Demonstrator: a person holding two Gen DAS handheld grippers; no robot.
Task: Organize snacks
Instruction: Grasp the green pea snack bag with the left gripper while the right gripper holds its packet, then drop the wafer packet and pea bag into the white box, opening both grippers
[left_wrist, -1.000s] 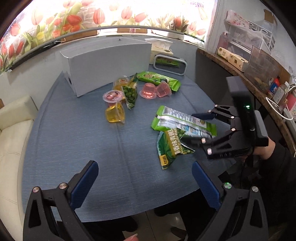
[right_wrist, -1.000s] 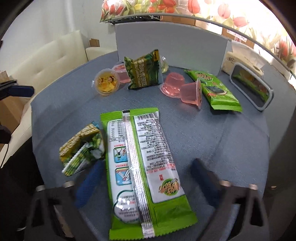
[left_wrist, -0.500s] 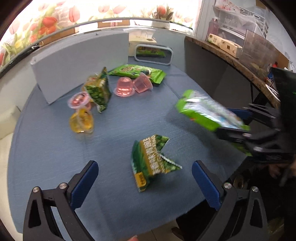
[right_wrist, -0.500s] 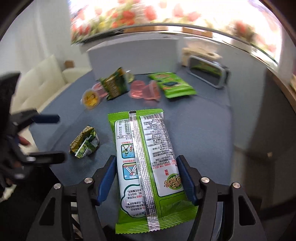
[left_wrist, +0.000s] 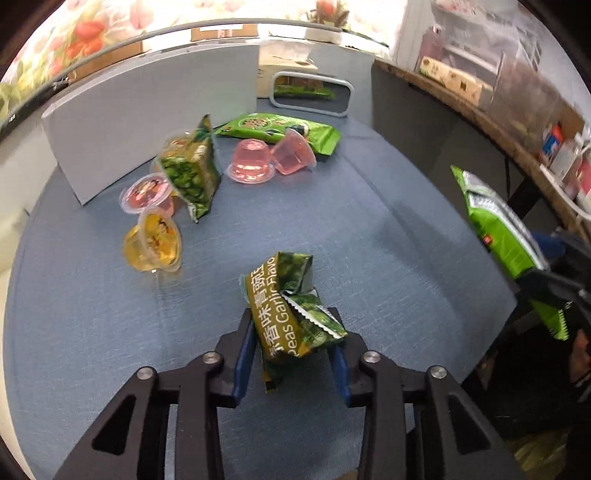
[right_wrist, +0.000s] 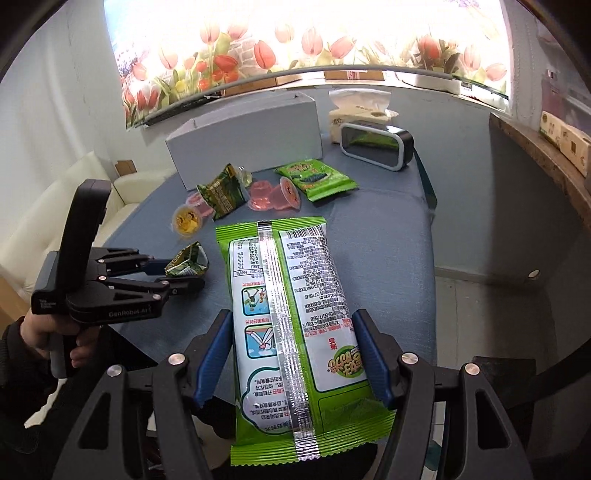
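Blue cloth covers the table (left_wrist: 110, 314), largest thing in both views. My right gripper (right_wrist: 291, 363) grips the long green snack pack (right_wrist: 295, 314), which lay on the table a second ago and now hangs above it, centre frame. My left gripper (left_wrist: 291, 349), wide open before, has just been closing and now clamps the crumpled garlic pea packet (left_wrist: 291, 314), lower centre.
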